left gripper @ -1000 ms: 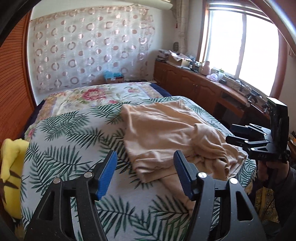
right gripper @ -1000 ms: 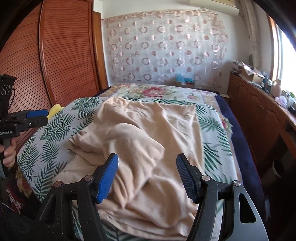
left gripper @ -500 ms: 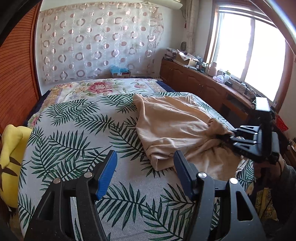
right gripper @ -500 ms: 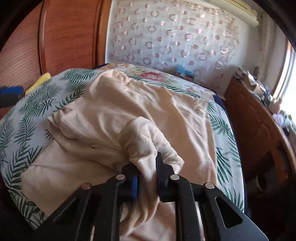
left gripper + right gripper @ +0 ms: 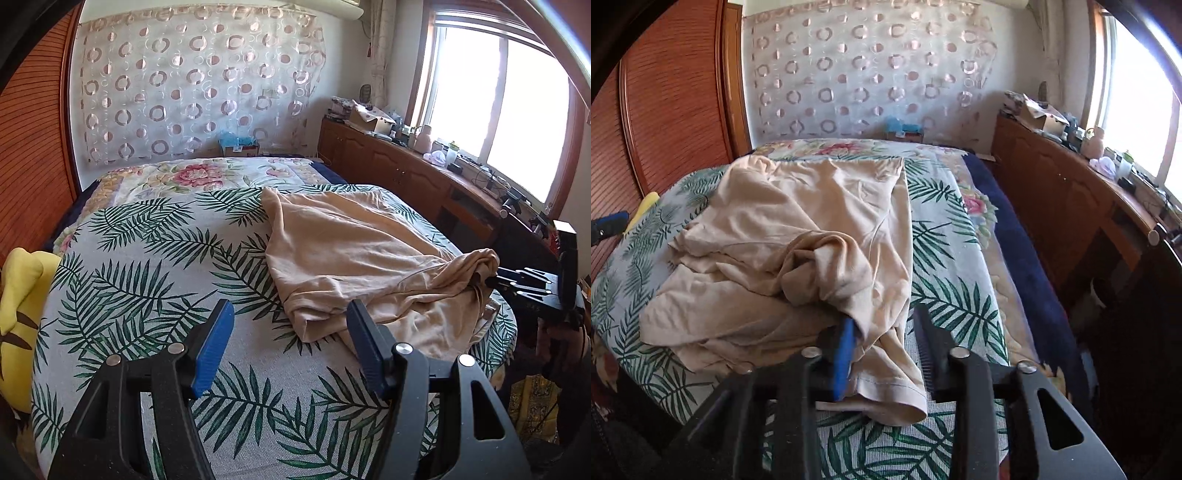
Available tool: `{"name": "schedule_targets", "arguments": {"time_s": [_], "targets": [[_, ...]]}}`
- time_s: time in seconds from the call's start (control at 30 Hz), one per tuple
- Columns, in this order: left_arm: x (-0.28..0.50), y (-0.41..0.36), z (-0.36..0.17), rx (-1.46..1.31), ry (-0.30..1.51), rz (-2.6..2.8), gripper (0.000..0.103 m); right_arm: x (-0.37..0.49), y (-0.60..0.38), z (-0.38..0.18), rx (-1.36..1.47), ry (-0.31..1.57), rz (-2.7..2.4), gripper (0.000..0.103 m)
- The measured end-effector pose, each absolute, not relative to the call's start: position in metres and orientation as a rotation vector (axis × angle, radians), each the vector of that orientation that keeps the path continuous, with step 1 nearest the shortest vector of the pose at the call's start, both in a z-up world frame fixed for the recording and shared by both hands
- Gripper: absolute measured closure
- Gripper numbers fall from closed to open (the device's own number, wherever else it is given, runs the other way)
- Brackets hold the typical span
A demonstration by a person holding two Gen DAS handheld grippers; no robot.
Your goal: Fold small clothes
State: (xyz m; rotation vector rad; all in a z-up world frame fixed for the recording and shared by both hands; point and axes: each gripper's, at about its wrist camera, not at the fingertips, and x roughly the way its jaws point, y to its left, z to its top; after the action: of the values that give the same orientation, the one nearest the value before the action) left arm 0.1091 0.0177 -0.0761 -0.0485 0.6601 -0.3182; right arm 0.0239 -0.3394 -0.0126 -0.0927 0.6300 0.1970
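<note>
I see a soft, limp beige garment [image 5: 798,236] bunched on the bed's [image 5: 147,266] right side; right tongs [image 5: 886,354] just opened, cloth draped between; left tongs [image 5: 288,343] apart, empty; I'd pinch a hem

Garment [image 5: 354,258]: we find it on the bed [image 5: 155,258], toward the right side.
Cushion [image 5: 22,314]: off the bed's left edge.
Cabinets [image 5: 399,166]: right of the bed, under the window [image 5: 498,99].
Curtain [image 5: 192,85]: behind the bed.
</note>
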Motion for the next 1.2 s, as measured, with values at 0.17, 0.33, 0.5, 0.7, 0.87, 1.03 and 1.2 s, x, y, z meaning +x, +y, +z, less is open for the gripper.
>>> {"name": "schedule_targets", "arguments": {"time_s": [0.17, 0.33, 0.5, 0.7, 0.87, 1.03, 1.2], "targets": [[0.107, 0.019, -0.075, -0.042, 0.653, -0.305, 0.039, 0.010, -0.328, -0.002, -0.083, 0.549, 0.258, 0.059], [0.106, 0.020, -0.074, -0.041, 0.648, -0.296, 0.039, 0.010, -0.319, -0.003, -0.147, 0.526, 0.230, 0.053], [0.104, 0.024, -0.073, -0.035, 0.640, -0.281, 0.039, 0.028, -0.298, -0.003, -0.171, 0.520, 0.273, 0.053], [0.102, 0.032, -0.073, -0.045, 0.632, -0.269, 0.039, 0.049, -0.277, 0.000, -0.163, 0.528, 0.368, 0.051], [0.101, 0.042, -0.073, -0.055, 0.627, -0.248, 0.039, 0.068, -0.236, -0.002, -0.222, 0.557, 0.466, 0.047], [0.100, 0.053, -0.075, -0.061, 0.630, -0.224, 0.039, 0.085, -0.185, -0.013, -0.309, 0.623, 0.629, 0.047], [0.097, 0.067, -0.076, -0.072, 0.627, -0.198, 0.039, 0.106, -0.139, -0.026, -0.375, 0.679, 0.722, 0.047]]}}
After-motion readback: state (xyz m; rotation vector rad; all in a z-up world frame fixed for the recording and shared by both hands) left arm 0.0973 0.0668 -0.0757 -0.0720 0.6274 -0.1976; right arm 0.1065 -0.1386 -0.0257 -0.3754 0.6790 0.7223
